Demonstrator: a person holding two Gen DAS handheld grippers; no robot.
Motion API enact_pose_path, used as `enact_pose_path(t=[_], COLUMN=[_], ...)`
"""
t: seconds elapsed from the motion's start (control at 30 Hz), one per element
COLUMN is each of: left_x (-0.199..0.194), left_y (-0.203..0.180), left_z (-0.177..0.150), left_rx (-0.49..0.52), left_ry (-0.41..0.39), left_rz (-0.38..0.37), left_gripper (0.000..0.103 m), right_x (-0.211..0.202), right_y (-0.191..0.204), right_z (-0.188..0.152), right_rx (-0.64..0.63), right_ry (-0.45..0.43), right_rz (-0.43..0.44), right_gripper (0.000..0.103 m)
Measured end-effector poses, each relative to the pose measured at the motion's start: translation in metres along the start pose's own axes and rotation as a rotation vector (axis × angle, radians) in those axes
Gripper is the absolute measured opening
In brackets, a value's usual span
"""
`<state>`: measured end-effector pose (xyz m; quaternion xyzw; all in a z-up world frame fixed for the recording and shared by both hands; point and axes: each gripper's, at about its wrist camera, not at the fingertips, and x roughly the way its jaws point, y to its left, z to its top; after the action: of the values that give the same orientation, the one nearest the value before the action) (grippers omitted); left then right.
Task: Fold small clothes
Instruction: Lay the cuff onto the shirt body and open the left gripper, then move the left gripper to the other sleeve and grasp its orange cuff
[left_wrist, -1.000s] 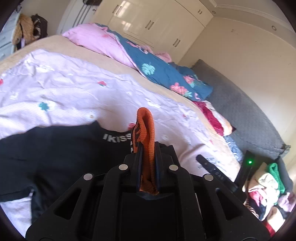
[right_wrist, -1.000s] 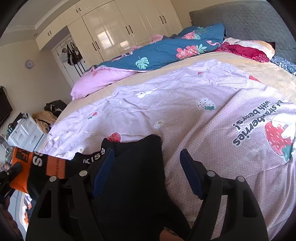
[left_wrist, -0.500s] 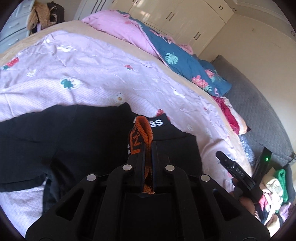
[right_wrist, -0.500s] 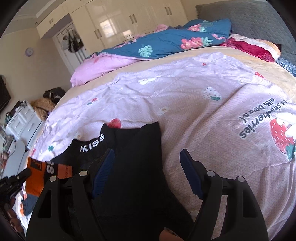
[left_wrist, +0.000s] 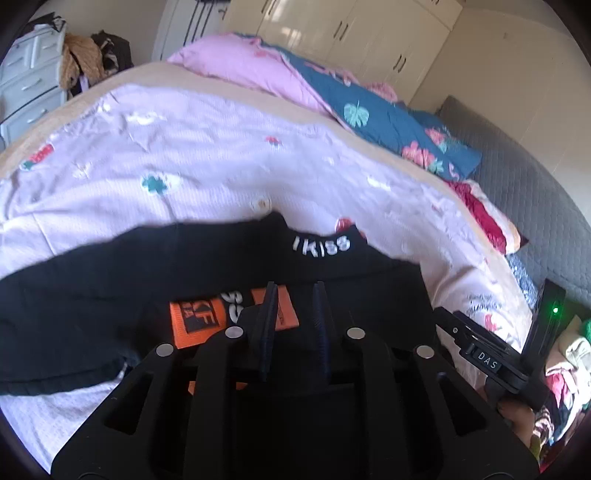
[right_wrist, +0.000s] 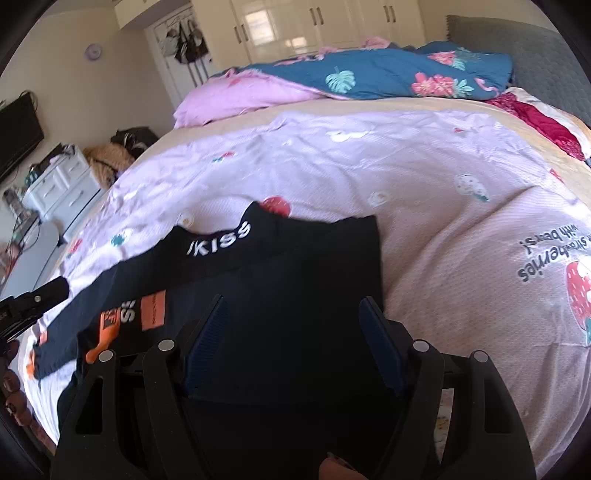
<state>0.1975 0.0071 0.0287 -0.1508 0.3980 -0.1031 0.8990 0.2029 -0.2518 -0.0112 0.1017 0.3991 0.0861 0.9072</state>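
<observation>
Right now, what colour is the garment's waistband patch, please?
Orange patch, clearest in the left wrist view.

The black garment (right_wrist: 288, 295) is soft matt cloth with an orange woven band (left_wrist: 199, 321) at lower centre. The lilac bedspread (right_wrist: 406, 192) beneath is crinkled, dimpled cloth. Upper right, the grey headboard (left_wrist: 524, 192) looks quilted. The wardrobe doors (right_wrist: 295, 26) at top are glossy. The left gripper (left_wrist: 293, 325) is matt black plastic with shiny metal rivets.

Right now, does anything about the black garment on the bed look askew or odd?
Yes. The black garment lies crooked on the bedspread, its "KISS" waistband slanting. The orange part is folded onto it, lying unevenly under the opening left hand-held gripper.
</observation>
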Motion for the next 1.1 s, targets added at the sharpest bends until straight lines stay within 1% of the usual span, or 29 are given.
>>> enact_pose_path(t=[0.07,0.13,0.2,0.3,0.37,0.4,0.5,0.53,0.57,0.63,0.73,0.83,0.87,0.9,0.93,1.0,1.1], left_x=[0.011,0.027,0.041,0.059,0.068,0.070,0.071,0.070,0.070,0.067,0.061,0.052,0.051,0.048,0.046,0.042,0.035], left_y=[0.002,0.006,0.009,0.017,0.022,0.024,0.021,0.021,0.021,0.021,0.022,0.022,0.021,0.021,0.020,0.018,0.016], left_z=[-0.005,-0.014,-0.024,-0.036,-0.041,-0.044,-0.047,-0.048,-0.048,-0.047,-0.043,-0.042,-0.042,-0.042,-0.041,-0.041,-0.039], left_rx=[-0.007,-0.018,-0.012,0.002,0.015,0.022,0.059,0.061,0.060,0.055,0.036,0.026,0.025,0.022,0.020,0.020,0.017], left_ry=[0.047,0.105,0.147,0.194,0.214,0.216,0.206,0.201,0.198,0.194,0.184,0.170,0.169,0.163,0.160,0.146,0.122], left_rz=[0.005,0.023,0.069,0.154,0.203,0.211,0.235,0.233,0.230,0.222,0.205,0.204,0.203,0.201,0.201,0.206,0.221], left_gripper=[0.022,0.024,0.025,0.030,0.031,0.031,0.031,0.033,0.035,0.035,0.036,0.048,0.048,0.049,0.052,0.059,0.071], right_x=[0.004,0.006,0.008,0.012,0.017,0.020,0.034,0.040,0.044,0.044,0.037,0.029,0.027,0.026,0.023,0.017,0.010], right_y=[0.004,0.007,0.010,0.011,0.010,0.008,0.001,-0.001,-0.002,0.001,0.002,0.001,0.001,0.001,0.002,0.004,0.009], right_z=[-0.002,-0.005,-0.008,-0.013,-0.017,-0.019,-0.027,-0.030,-0.032,-0.032,-0.030,-0.024,-0.023,-0.022,-0.020,-0.018,-0.015], right_rx=[-0.014,-0.032,-0.046,-0.063,-0.068,-0.068,-0.081,-0.085,-0.087,-0.102,-0.089,-0.067,-0.063,-0.061,-0.058,-0.057,-0.073], right_ry=[0.017,0.032,0.045,0.077,0.103,0.116,0.171,0.189,0.202,0.200,0.179,0.155,0.145,0.138,0.127,0.100,0.063], right_rz=[0.003,0.007,0.005,-0.012,-0.028,-0.039,-0.139,-0.155,-0.152,-0.155,-0.107,-0.069,-0.066,-0.063,-0.058,-0.050,-0.049], right_gripper=[0.072,0.072,0.072,0.072,0.072,0.072,0.071,0.070,0.070,0.071,0.072,0.072,0.073,0.077,0.080,0.090,0.095])
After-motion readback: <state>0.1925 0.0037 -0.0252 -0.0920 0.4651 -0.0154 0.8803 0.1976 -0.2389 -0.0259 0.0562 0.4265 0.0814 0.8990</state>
